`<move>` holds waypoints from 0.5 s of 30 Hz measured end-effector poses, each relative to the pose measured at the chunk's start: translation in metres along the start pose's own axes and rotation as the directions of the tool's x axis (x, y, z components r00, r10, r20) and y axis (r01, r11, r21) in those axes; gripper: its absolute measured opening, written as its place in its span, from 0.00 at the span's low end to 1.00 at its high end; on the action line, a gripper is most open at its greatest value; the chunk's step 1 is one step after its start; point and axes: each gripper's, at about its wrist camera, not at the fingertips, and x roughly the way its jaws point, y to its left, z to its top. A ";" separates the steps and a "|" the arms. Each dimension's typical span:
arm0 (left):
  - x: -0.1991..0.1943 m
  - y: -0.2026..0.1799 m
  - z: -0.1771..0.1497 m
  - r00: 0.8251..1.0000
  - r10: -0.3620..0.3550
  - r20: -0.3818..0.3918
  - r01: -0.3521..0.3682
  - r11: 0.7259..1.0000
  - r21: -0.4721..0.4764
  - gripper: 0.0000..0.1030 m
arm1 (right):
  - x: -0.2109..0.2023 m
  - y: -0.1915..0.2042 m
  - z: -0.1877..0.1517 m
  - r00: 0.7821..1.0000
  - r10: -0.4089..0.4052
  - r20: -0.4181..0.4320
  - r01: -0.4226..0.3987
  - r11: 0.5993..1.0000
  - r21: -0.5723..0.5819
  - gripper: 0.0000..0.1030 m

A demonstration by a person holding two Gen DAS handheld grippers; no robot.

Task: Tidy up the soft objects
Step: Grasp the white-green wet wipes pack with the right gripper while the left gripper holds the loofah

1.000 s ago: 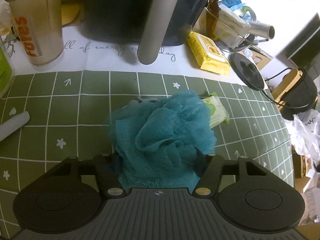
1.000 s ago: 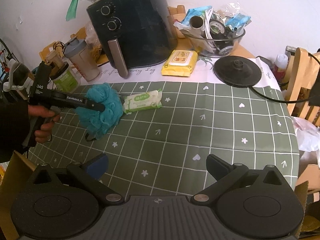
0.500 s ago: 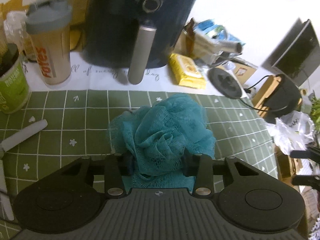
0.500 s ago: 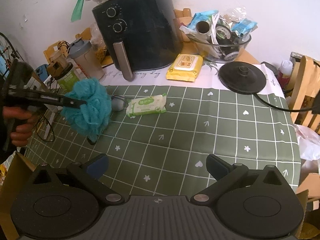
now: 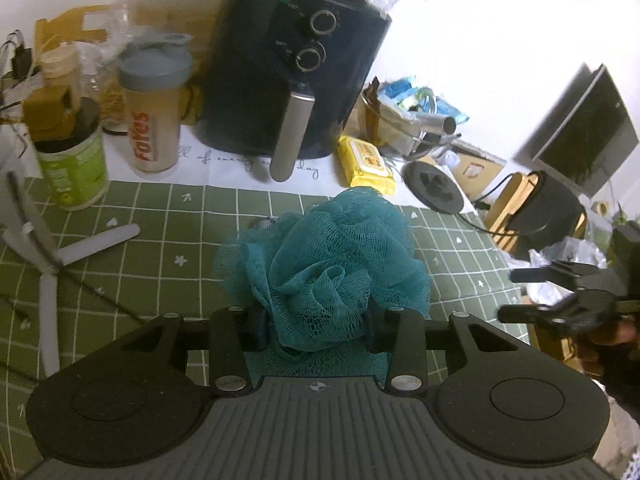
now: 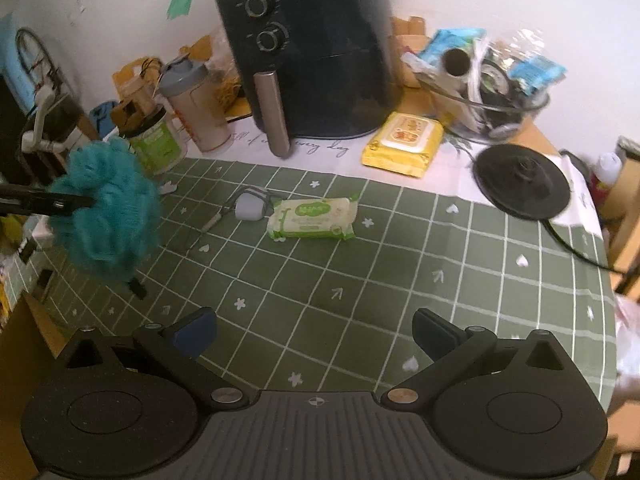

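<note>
Teal mesh sponge (image 5: 328, 264) sits pinched between the left hand-held gripper (image 5: 316, 322); right hand-held gripper (image 6: 314, 330) gapes wide, empty.

Left wrist view: fisheye mounted behind the left tool (image 5: 316, 320), looking forward and steeply down along its fingers; the teal mesh puff (image 5: 328, 264) fills the near field directly ahead, with the bench (image 5: 160, 240) beyond it and the air fryer (image 5: 296, 76) farther ahead.

Right wrist view: fisheye behind the right tool (image 6: 314, 334), also tilted downward, set farther back from the bench (image 6: 360, 280); wider field.

Shared field: green grid cloth, air fryer (image 6: 316, 48), yellow packet (image 5: 366, 164) (image 6: 404, 144), black round base (image 5: 434, 192) (image 6: 520, 182), mesh puff (image 6: 108, 216). Each view catches the other tool at its edge: right tool (image 5: 568, 292) ahead-right, left tool (image 6: 52, 204) ahead-left.
</note>
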 end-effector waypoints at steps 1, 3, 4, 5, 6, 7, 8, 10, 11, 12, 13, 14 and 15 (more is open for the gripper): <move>-0.005 0.001 -0.002 1.000 0.003 0.007 -0.003 1.000 -0.006 0.39 | 0.004 0.001 0.002 1.000 0.000 0.000 0.000 1.000 -0.018 1.00; -0.014 0.002 -0.004 1.000 0.011 0.023 -0.010 1.000 -0.019 0.39 | 0.014 0.004 0.006 1.000 -0.004 0.003 0.005 0.998 -0.067 1.00; -0.019 0.002 -0.005 0.999 0.014 0.032 -0.013 1.000 -0.028 0.39 | 0.018 0.004 0.008 1.000 -0.008 0.005 0.008 0.996 -0.088 1.00; -0.024 0.002 -0.007 0.999 0.016 0.039 -0.015 0.999 -0.035 0.39 | 0.024 0.006 0.010 1.000 -0.012 0.010 0.013 0.994 -0.111 1.00; -0.028 0.003 -0.008 0.999 0.019 0.046 -0.017 0.999 -0.041 0.39 | 0.028 0.007 0.012 1.000 -0.014 0.016 0.016 0.992 -0.127 1.00; -0.032 0.002 -0.010 0.998 0.022 0.052 -0.020 0.999 -0.044 0.39 | 0.034 0.008 0.015 1.000 -0.019 0.021 0.022 0.989 -0.146 1.00; -0.034 0.001 -0.011 0.998 0.027 0.057 -0.024 0.999 -0.047 0.39 | 0.039 0.008 0.017 0.999 -0.022 0.023 0.025 0.987 -0.159 1.00; -0.040 0.000 -0.015 0.997 0.033 0.064 -0.030 0.998 -0.058 0.39 | 0.050 0.010 0.021 0.999 -0.025 0.027 0.030 0.982 -0.189 1.00; -0.042 -0.001 -0.017 0.997 0.037 0.067 -0.032 0.997 -0.064 0.39 | 0.055 0.010 0.023 0.999 -0.028 0.027 0.033 0.979 -0.202 1.00; -0.043 -0.001 -0.018 0.997 0.040 0.070 -0.035 0.997 -0.069 0.39 | 0.060 0.012 0.024 0.999 -0.033 0.026 0.038 0.975 -0.217 1.00; -0.045 -0.001 -0.019 0.996 0.046 0.073 -0.040 0.996 -0.074 0.39 | 0.067 0.013 0.026 0.999 -0.038 0.023 0.042 0.970 -0.239 1.00; -0.047 -0.001 -0.020 0.996 0.051 0.076 -0.045 0.996 -0.078 0.39 | 0.072 0.015 0.028 0.999 -0.042 0.019 0.045 0.965 -0.257 1.00; -0.049 -0.002 -0.021 0.995 0.055 0.080 -0.048 0.995 -0.084 0.39 | 0.078 0.016 0.029 0.999 -0.046 0.015 0.048 0.961 -0.274 1.00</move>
